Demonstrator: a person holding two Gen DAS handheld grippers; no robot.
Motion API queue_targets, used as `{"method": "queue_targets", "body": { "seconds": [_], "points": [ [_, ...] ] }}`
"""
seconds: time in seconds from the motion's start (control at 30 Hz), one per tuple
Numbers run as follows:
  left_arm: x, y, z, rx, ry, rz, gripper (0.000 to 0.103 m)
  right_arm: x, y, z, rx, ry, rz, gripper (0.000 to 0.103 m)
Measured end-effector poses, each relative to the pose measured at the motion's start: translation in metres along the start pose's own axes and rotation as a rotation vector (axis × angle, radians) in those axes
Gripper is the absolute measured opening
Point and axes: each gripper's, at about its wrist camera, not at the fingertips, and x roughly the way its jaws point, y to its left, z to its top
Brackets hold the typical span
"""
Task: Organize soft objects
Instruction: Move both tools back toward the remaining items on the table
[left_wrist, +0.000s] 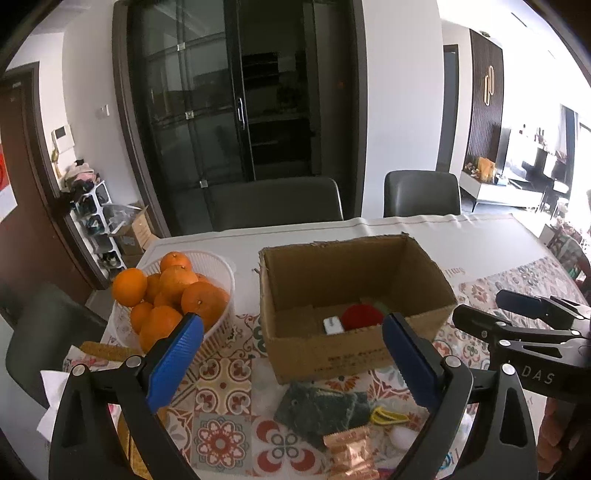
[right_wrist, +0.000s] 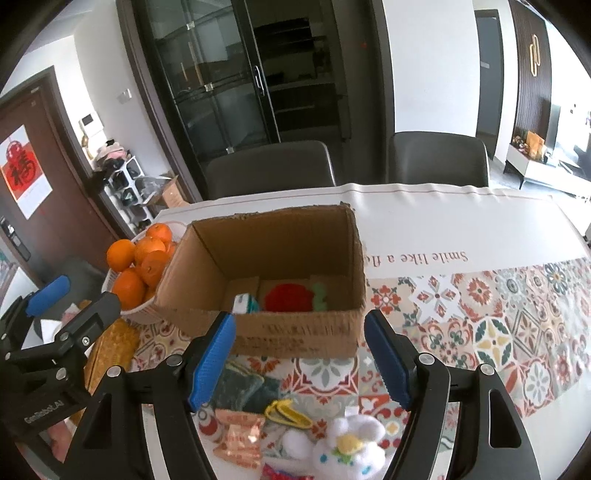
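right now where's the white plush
In the right wrist view, the white plush lies on the table in front of the box, right of the yellow clip.

Brown cardboard box (right_wrist: 295, 328), orange fruit (left_wrist: 170, 295), red-and-teal floral-tiled tablecloth (right_wrist: 498, 317), blue-padded black gripper (right_wrist: 299, 358).

cardboard box (right_wrist: 280, 280): mid-bench (right_wrist: 480, 229)
basket of oranges (right_wrist: 142, 269): touching box, 9 o'clock
plush toy (right_wrist: 351, 450): 6 o'clock, before box
chairs (right_wrist: 269, 173): 12 o'clock, behind bench
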Motion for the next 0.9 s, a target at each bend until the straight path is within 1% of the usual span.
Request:
{"method": "queue_targets", "body": {
  "seconds": [0.13, 0.37, 0.5, 0.63, 0.9],
  "points": [
    [-0.007, -0.007, -0.009, 0.008, 0.011, -0.005, 0.099, -0.011, -0.004, -0.012, 0.007, -0.011, -0.001, 0.073],
    [-0.015, -0.022, -0.028, 0.020, 0.036, -0.009, 0.099, -0.021, -0.014, -0.035, 0.020, -0.003, -0.006, 0.073],
    [-0.014, -0.029, -0.040, 0.013, 0.068, -0.024, 0.099, -0.024, -0.023, -0.047, 0.039, 0.001, -0.013, 0.073],
    [-0.010, -0.034, -0.053, 0.002, 0.106, -0.027, 0.099, -0.025, -0.028, -0.056, 0.043, 0.006, -0.040, 0.073],
    [0.005, -0.035, -0.078, -0.005, 0.181, -0.032, 0.099, -0.015, -0.034, -0.077, 0.042, 0.049, -0.076, 0.073]
  ]
}}
